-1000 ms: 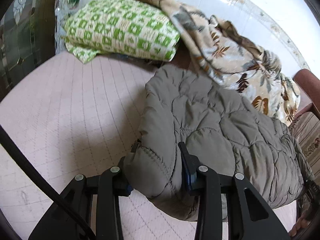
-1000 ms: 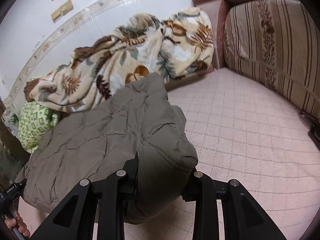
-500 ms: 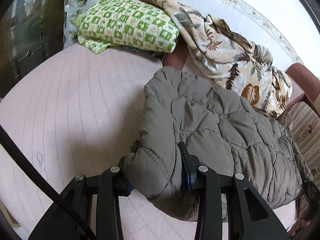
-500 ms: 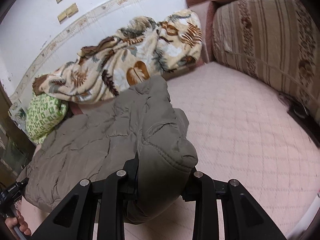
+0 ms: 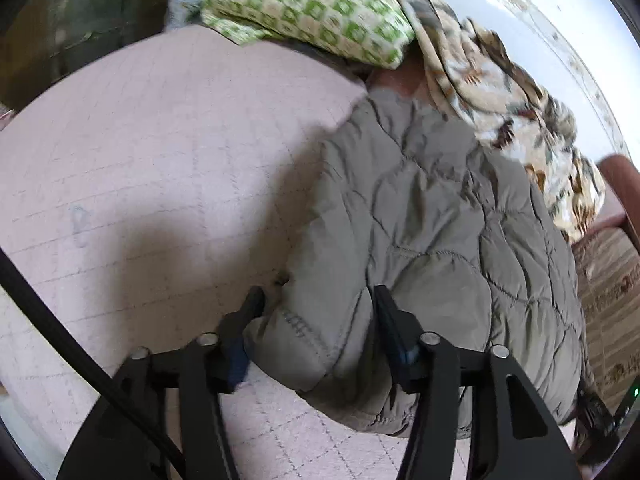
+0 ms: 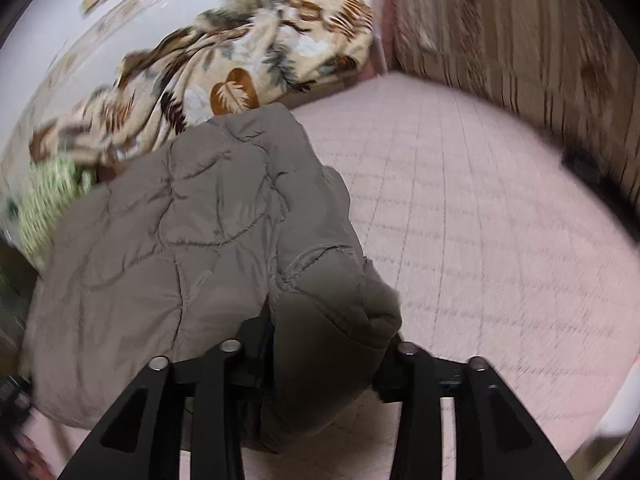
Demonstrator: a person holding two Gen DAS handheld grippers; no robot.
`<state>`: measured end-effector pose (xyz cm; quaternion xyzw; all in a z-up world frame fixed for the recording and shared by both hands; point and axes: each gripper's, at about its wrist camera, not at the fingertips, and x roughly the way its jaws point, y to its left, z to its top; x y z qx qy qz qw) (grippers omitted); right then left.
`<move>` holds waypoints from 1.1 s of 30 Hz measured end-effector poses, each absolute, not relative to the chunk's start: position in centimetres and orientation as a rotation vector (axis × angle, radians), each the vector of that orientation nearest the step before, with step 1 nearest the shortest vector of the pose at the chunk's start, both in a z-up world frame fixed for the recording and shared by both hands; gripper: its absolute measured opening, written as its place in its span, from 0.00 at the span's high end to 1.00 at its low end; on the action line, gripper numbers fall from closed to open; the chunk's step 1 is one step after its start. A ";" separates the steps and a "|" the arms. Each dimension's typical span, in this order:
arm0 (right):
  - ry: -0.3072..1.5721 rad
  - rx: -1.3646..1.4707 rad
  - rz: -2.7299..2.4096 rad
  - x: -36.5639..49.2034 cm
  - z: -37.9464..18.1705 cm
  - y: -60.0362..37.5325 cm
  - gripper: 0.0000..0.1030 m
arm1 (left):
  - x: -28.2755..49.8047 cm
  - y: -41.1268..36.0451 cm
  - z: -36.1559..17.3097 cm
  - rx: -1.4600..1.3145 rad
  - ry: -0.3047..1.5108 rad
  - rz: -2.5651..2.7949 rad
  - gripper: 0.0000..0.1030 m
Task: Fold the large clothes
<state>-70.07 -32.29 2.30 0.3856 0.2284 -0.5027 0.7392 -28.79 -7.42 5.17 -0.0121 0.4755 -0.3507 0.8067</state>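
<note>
A grey-olive quilted jacket [image 5: 432, 216] lies spread across the pink quilted bed [image 5: 160, 152]. My left gripper [image 5: 318, 312] is shut on the jacket's near left corner, with puffy fabric bulging between the jaws. My right gripper [image 6: 332, 332] is shut on the jacket's near right corner [image 6: 320, 280], which is bunched and lifted. The jacket [image 6: 180, 224] stretches between the two grippers. Both views are motion-blurred.
A leaf-patterned blanket [image 6: 248, 56] is heaped along the white wall behind the jacket. A green-and-white checked pillow [image 5: 312, 8] lies at the back left. A striped sofa back [image 6: 520, 40] borders the right. Pink bed surface [image 6: 480, 200] shows right of the jacket.
Both grippers have risen and pulled back with the jacket still held. The view tilts down more, showing more pink bed. The grips have not changed.
</note>
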 end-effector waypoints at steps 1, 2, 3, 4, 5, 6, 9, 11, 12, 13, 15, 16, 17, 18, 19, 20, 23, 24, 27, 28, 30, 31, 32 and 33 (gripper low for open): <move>0.475 0.905 -1.083 -70.9 2.2 -32.4 0.48 | -28.8 -6.9 5.5 -0.043 1.003 -0.745 0.46; 0.448 0.965 -1.060 -71.9 2.2 -32.4 0.47 | -28.9 -6.4 5.8 -0.051 0.987 -0.736 0.46; 0.432 0.994 -1.050 -72.5 2.1 -32.1 0.46 | -29.1 -5.7 6.3 -0.052 0.958 -0.714 0.46; 0.405 1.025 -1.040 -73.3 2.2 -31.7 0.45 | -29.3 -5.0 6.8 -0.046 0.911 -0.671 0.46; 0.382 1.045 -1.039 -74.0 2.3 -31.2 0.44 | -29.7 -4.4 7.4 -0.038 0.860 -0.632 0.46; 0.364 1.061 -1.048 -74.7 2.4 -30.5 0.44 | -29.9 -4.0 7.9 -0.032 0.831 -0.611 0.46; 0.327 1.005 -1.137 -76.2 3.6 -28.1 0.44 | -31.5 -3.1 10.0 -0.010 0.671 -0.517 0.46; 0.304 0.879 -1.220 -76.6 5.4 -26.1 0.44 | -32.7 -3.6 11.1 0.028 0.587 -0.530 0.46; 0.284 0.835 -1.234 -76.5 6.1 -25.6 0.43 | -33.7 -4.2 11.5 0.054 0.549 -0.548 0.45; 0.272 0.805 -1.228 -76.3 6.6 -25.4 0.42 | -34.7 -4.8 11.7 0.082 0.520 -0.583 0.44; 0.289 0.726 -1.181 -74.5 7.4 -25.4 0.40 | -36.4 -6.4 11.7 0.143 0.494 -0.649 0.42; 0.323 0.685 -1.150 -73.0 7.4 -25.4 0.40 | -37.9 -7.8 11.4 0.193 0.484 -0.704 0.42; 0.351 0.660 -1.109 -71.4 7.3 -25.3 0.40 | -39.1 -8.8 11.1 0.227 0.485 -0.751 0.42; 0.371 0.649 -1.071 -70.0 7.1 -25.3 0.40 | -40.1 -9.9 10.8 0.259 0.490 -0.798 0.41; 0.388 0.636 -1.046 -68.8 7.0 -25.2 0.40 | -41.0 -10.9 10.4 0.287 0.497 -0.836 0.41; 0.407 0.614 -1.033 -67.5 6.9 -25.1 0.40 | -41.8 -11.6 10.0 0.309 0.505 -0.861 0.41; 0.447 0.530 -1.032 -64.5 6.6 -25.0 0.39 | -42.8 -13.8 8.5 0.365 0.549 -0.889 0.35; 0.463 0.515 -1.036 -63.6 6.2 -25.1 0.36 | -42.7 -14.4 7.9 0.381 0.565 -0.884 0.34; 0.508 0.532 -1.019 -62.1 4.7 -25.9 0.35 | -42.4 -14.8 6.2 0.408 0.601 -0.859 0.24; 0.530 0.536 -1.020 -61.7 4.0 -26.2 0.32 | -42.2 -15.0 5.9 0.412 0.610 -0.851 0.22; 0.566 0.526 -1.029 -61.0 3.2 -26.5 0.29 | -41.8 -15.2 5.2 0.411 0.626 -0.853 0.21; 0.581 0.515 -1.034 -60.7 2.8 -26.6 0.28 | -41.8 -15.4 4.9 0.410 0.629 -0.852 0.20; 0.591 0.502 -1.039 -60.6 2.5 -26.5 0.27 | -41.9 -15.6 4.7 0.414 0.627 -0.848 0.20; 0.598 0.495 -1.042 -60.4 2.3 -26.6 0.26 | -42.2 -15.8 4.5 0.421 0.618 -0.845 0.20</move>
